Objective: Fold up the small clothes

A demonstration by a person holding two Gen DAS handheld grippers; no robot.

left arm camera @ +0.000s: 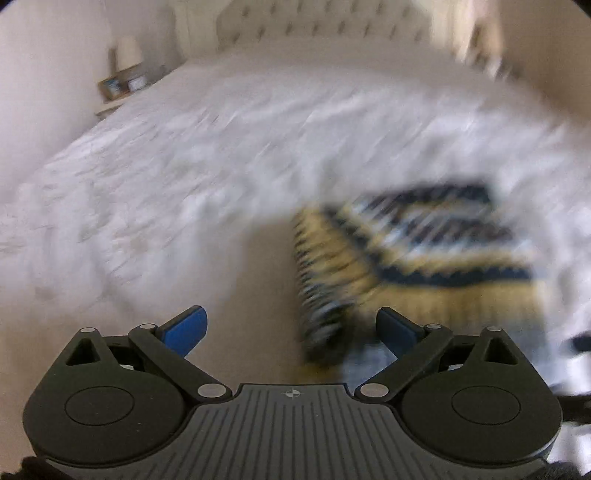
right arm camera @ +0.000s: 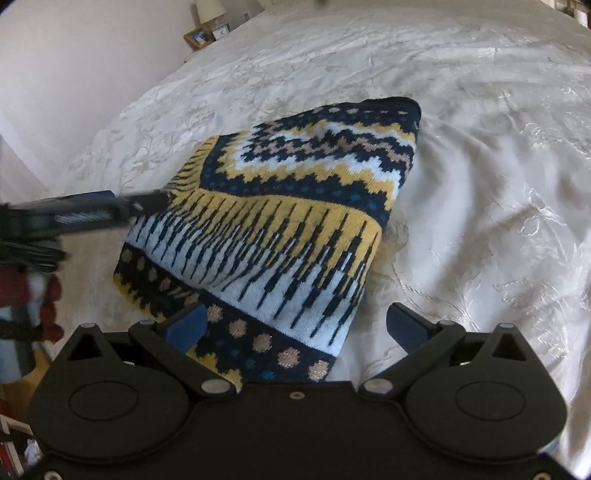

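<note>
From the left wrist camera we see our left gripper (left arm camera: 291,325) with its jaws spread wide apart and nothing between them. The whole view is smeared by motion blur. The patterned knit garment (left arm camera: 424,254), in navy, yellow and pale blue, lies on the white bedspread (left arm camera: 184,166) ahead and to the right of the jaws, its near corner showing just between the blue fingertips (left arm camera: 188,326); with the blur we cannot tell whether it touches them. Beyond the bed stands a tufted headboard (left arm camera: 325,26), and at the far left a bedside stand carries a lamp (left arm camera: 129,51) and a picture frame (left arm camera: 112,86).

From the right wrist camera the picture is sharp. Our right gripper (right arm camera: 295,325) also has its jaws wide apart, gripping nothing. The garment (right arm camera: 280,221) lies folded in a compact shape on the embroidered bedspread (right arm camera: 480,147), its near dotted hem reaching under and between the open jaws, and one blue fingertip (right arm camera: 188,326) overlaps its left corner. The left gripper (right arm camera: 146,201) comes in from the left edge, blurred, its tip right at the garment's left edge; from here we cannot tell how its jaws stand. The lamp (right arm camera: 209,9) and picture frame (right arm camera: 199,37) show at the top left.
</note>
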